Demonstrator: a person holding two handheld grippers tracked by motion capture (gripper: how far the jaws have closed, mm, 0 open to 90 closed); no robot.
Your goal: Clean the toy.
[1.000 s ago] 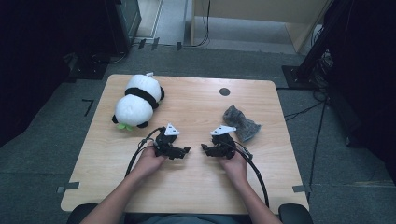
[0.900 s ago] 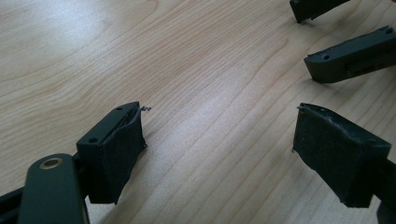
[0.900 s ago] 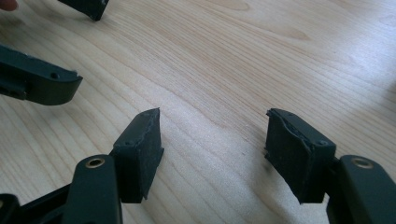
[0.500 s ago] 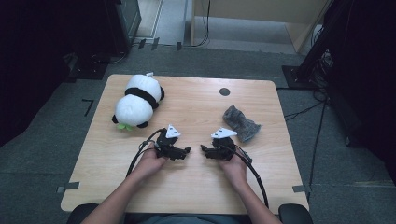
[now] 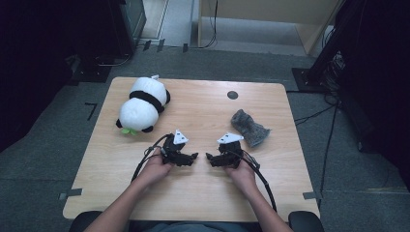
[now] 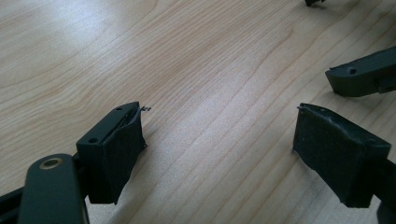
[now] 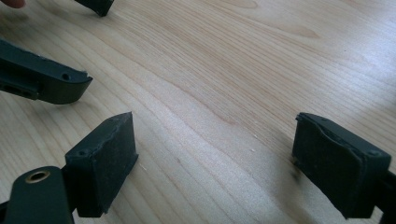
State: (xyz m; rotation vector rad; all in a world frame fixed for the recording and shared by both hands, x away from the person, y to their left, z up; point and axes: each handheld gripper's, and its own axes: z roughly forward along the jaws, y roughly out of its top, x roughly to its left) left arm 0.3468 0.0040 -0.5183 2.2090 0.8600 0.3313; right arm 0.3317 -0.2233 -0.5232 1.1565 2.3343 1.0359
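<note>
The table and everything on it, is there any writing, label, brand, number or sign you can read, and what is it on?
None can be read.
The panda toy has a small white tag at its far end, too small to read.
The grey cloth, the dark round spot on the table and both tools, left and right, show no writing.

High view: my fixed camera looks down and forward from above the person's side, far enough to take in the whole table [image 5: 203, 188].
Left gripper view: I look low along its own jaws, close over the wood.
Right gripper view: likewise, facing the other way.
Shared: the strip of tabletop between the grippers.
</note>
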